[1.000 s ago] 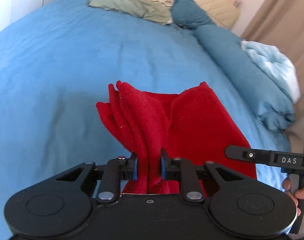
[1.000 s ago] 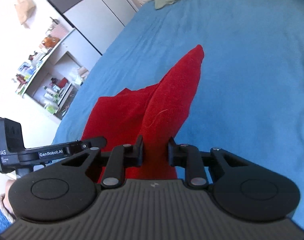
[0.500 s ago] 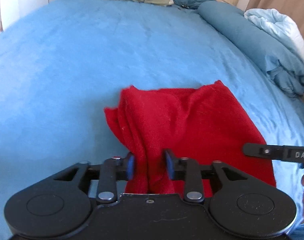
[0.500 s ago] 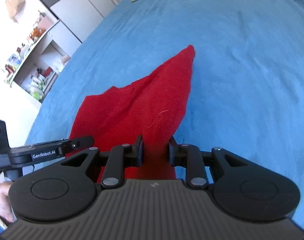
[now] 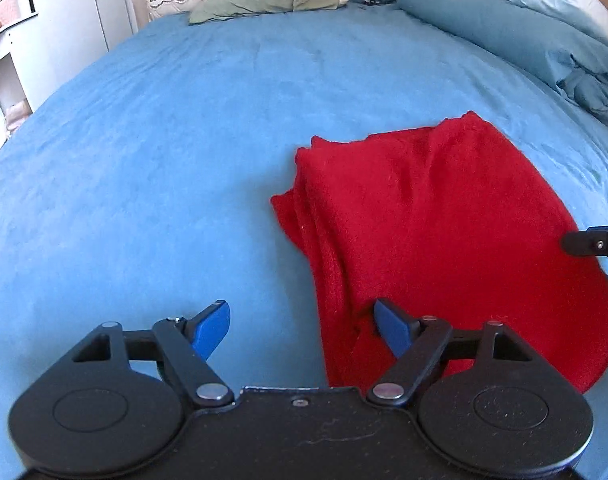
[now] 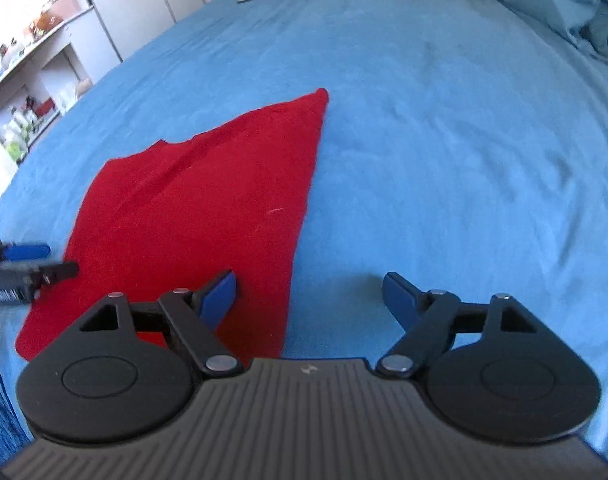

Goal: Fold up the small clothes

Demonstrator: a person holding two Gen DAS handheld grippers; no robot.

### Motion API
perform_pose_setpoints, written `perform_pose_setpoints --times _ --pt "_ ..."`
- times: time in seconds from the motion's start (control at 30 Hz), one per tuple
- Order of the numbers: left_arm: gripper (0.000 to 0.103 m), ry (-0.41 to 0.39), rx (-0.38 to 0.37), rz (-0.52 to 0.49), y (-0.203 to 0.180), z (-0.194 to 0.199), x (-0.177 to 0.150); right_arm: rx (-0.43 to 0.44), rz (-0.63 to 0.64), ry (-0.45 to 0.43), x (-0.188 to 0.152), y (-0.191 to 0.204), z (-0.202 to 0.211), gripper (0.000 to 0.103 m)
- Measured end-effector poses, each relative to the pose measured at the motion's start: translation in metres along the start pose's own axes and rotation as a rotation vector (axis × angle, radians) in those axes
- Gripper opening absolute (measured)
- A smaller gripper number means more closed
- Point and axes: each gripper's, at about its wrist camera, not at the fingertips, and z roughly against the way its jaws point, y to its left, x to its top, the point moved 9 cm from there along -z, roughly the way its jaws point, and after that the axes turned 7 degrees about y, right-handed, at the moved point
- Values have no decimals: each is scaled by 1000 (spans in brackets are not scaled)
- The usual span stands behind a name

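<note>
I see the red knit cloth [image 5: 436, 232] lying folded on the blue bed sheet [image 5: 151, 152], layered edges bunched on its left side. My left claw [image 5: 299, 328] has just been opening, now spread wide, nothing pinched; right pad sits over the cloth's near edge. Right claw [image 6: 310, 300] likewise just opened, spread w/ left pad above the cloth.

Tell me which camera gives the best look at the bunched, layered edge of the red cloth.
The left wrist view: the red cloth shows its stacked, rippled layers along its left side, close and sharp. The right wrist view shows the same cloth mainly as a flat, smooth top with a pointed far corner; the layered edge is not visible there.
</note>
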Motion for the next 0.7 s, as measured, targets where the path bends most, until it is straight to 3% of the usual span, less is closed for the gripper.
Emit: perform_pose_setpoints --times 0.1,0.3,0.43,0.53,0.7 --pt "81 -12 9 22 2 14 1 -9 12 -41 3 4 16 95" --pt "82 -130 34 49 4 96 16 -30 48 -141 12 24 94 96" --pt "103 -223 56 65 6 172 17 -69 33 -186 11 42 160 103" --pt "103 -273 78 84 7 221 8 -127 48 -208 2 58 203 103" --pt "103 -265 113 121 8 265 -24 -166 66 -184 -27 81 251 103"
